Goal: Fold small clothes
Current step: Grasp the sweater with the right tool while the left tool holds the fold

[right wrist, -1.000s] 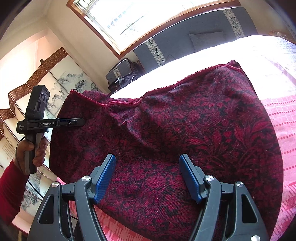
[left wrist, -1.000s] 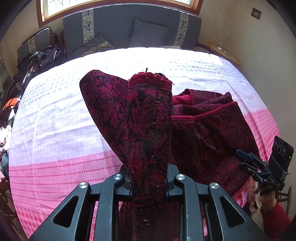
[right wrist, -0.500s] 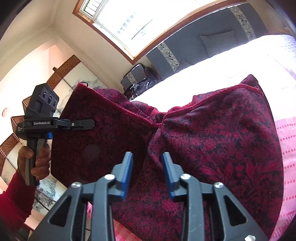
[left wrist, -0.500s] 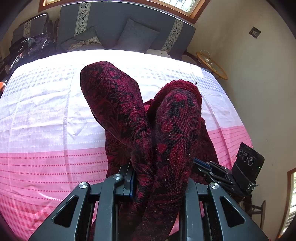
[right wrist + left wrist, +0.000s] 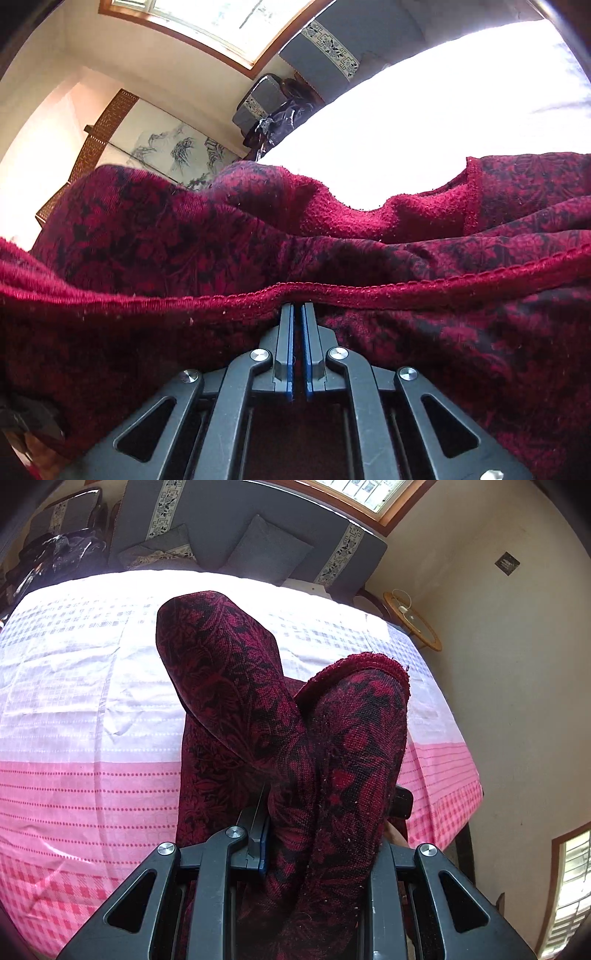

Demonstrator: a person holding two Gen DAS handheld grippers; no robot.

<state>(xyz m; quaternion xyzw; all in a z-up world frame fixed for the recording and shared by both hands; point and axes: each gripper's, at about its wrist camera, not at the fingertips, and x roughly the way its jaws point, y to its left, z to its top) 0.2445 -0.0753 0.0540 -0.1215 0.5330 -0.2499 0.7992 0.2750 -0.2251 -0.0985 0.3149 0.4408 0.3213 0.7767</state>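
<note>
A dark red garment with a black floral pattern (image 5: 236,686) hangs in thick folds over my left gripper (image 5: 317,812), which is shut on it and holds it above the bed. The cloth hides the left fingertips. In the right wrist view the same garment (image 5: 184,236) fills the frame. My right gripper (image 5: 297,314) is shut, with its jaws almost together, pinching the garment's corded hem (image 5: 406,288). The right gripper's body (image 5: 402,801) peeks out just behind the cloth in the left wrist view.
A bed with a pink and white checked sheet (image 5: 74,709) lies under the garment. A grey headboard with cushions (image 5: 258,550) stands at the far end. A small round wooden table (image 5: 413,620) sits by the right wall. Dark clutter (image 5: 284,114) lies beside the bed.
My right gripper went from wide open to shut on the garment's hem. The two grippers came close together, and the cloth bunched into doubled folds.
</note>
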